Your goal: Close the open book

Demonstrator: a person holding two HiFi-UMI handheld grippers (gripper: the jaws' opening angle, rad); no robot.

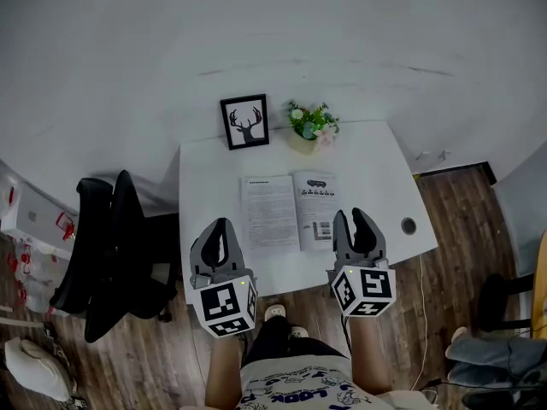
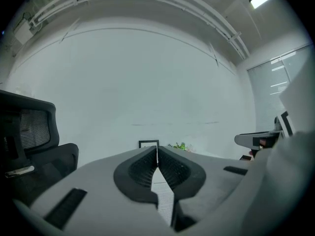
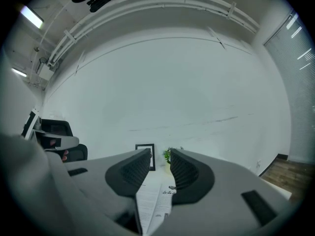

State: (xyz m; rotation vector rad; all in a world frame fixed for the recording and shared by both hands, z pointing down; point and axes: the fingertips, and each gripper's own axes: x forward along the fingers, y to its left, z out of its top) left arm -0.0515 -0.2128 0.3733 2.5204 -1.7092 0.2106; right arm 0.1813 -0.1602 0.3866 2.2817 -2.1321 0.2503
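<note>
The open book [image 1: 286, 212] lies flat in the middle of the white table [image 1: 214, 178], pages up. My left gripper [image 1: 220, 225] hovers over the table's near edge, just left of the book, its jaws closed tip to tip on nothing. My right gripper [image 1: 356, 219] is at the book's near right corner, jaws parted and empty. In the left gripper view the fingertips of my left gripper [image 2: 156, 151] meet, and a strip of the book [image 2: 165, 200] shows below them. In the right gripper view a clear gap stands between the jaws of my right gripper [image 3: 160, 156], with the book [image 3: 152, 203] beneath.
A framed deer picture [image 1: 245, 121] and a small potted plant [image 1: 312, 125] stand at the table's far edge by the white wall. A round cable hole [image 1: 408, 225] is near the right edge. A black office chair [image 1: 111, 246] stands left of the table.
</note>
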